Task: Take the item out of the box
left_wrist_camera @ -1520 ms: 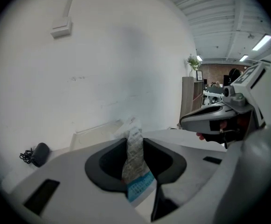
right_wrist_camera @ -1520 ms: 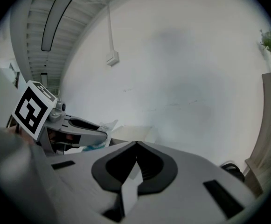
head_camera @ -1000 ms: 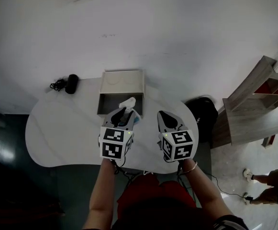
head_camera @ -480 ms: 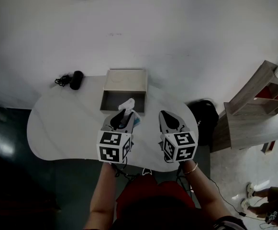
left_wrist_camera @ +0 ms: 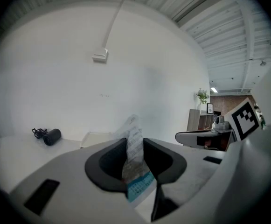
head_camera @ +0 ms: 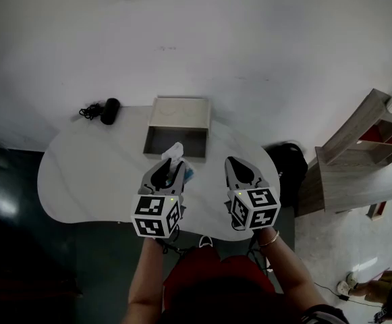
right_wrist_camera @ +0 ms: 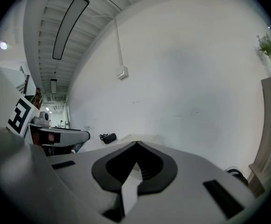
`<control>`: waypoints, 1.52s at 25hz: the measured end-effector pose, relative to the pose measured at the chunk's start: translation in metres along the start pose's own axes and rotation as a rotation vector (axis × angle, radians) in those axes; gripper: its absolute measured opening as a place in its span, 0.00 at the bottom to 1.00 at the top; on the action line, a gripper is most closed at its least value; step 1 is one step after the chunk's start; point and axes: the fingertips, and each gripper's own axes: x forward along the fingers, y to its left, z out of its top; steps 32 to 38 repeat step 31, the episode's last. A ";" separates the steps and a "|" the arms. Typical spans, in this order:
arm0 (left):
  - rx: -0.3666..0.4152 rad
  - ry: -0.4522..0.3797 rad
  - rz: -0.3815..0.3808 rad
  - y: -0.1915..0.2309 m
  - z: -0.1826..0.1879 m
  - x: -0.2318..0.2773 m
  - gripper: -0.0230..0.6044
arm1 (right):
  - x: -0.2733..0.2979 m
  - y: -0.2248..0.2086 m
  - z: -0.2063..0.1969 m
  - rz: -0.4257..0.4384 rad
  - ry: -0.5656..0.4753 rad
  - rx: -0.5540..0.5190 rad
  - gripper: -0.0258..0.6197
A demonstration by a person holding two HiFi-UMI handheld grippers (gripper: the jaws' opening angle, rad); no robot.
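Packet [head_camera: 174,153] of clear film, printed, with a blue band at its near end, stands gripped in the left gripper [head_camera: 168,172]. That gripper's jaws are clenched on the packet's lower part, one pad on each flat face. In the left gripper view the packet's long axis runs along the jaws. The blue end lies near, down in the throat of the gripper. The crinkled clear end sticks out past the fingertips [left_wrist_camera: 118,142], pointing far and upward toward the white wall [head_camera: 249,39]. It leans a little to the left at its top.

From the head view the packet is out of the box [head_camera: 177,113] and above the table [head_camera: 81,181], just near of the box's near wall. The box sits open at the far edge of the table, its pale inside showing.

The right gripper [head_camera: 240,172] is beside the left one, to its right and apart from it, over the table's near right part. Its jaws are pressed together at the tips with nothing between them.

A small black object with a cord [head_camera: 108,111] lies at the far left of the table, well apart from the box. A wooden shelf unit [head_camera: 357,160] stands on the floor to the right.
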 end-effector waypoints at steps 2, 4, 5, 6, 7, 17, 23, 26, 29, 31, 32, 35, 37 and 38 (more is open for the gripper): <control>-0.008 -0.018 -0.003 -0.001 0.000 -0.004 0.24 | -0.001 0.001 0.001 -0.001 -0.005 -0.001 0.06; -0.010 -0.033 -0.002 -0.001 -0.001 -0.007 0.24 | -0.001 0.005 0.001 0.003 -0.006 -0.013 0.06; -0.010 -0.038 0.001 0.000 -0.001 -0.008 0.24 | -0.001 0.007 0.001 0.008 -0.007 -0.019 0.06; -0.010 -0.042 0.004 0.001 -0.001 -0.009 0.24 | 0.000 0.009 0.001 0.013 -0.008 -0.024 0.06; -0.011 -0.043 0.005 0.002 -0.002 -0.009 0.24 | 0.001 0.011 0.001 0.016 -0.010 -0.028 0.06; -0.022 -0.051 0.015 0.011 -0.003 -0.007 0.24 | 0.007 0.017 0.001 0.023 -0.026 -0.030 0.06; -0.019 -0.058 0.008 0.014 0.000 -0.002 0.24 | 0.012 0.019 0.006 0.025 -0.044 -0.032 0.06; -0.029 -0.055 0.001 0.015 -0.001 0.000 0.24 | 0.014 0.021 0.006 0.027 -0.051 -0.030 0.06; -0.031 -0.054 -0.003 0.017 -0.001 0.000 0.24 | 0.016 0.023 0.008 0.030 -0.057 -0.029 0.06; -0.031 -0.056 -0.004 0.018 0.000 0.001 0.24 | 0.017 0.024 0.008 0.032 -0.061 -0.030 0.06; -0.031 -0.056 -0.004 0.018 0.000 0.001 0.24 | 0.017 0.024 0.008 0.032 -0.061 -0.030 0.06; -0.031 -0.056 -0.004 0.018 0.000 0.001 0.24 | 0.017 0.024 0.008 0.032 -0.061 -0.030 0.06; -0.031 -0.056 -0.004 0.018 0.000 0.001 0.24 | 0.017 0.024 0.008 0.032 -0.061 -0.030 0.06; -0.031 -0.056 -0.004 0.018 0.000 0.001 0.24 | 0.017 0.024 0.008 0.032 -0.061 -0.030 0.06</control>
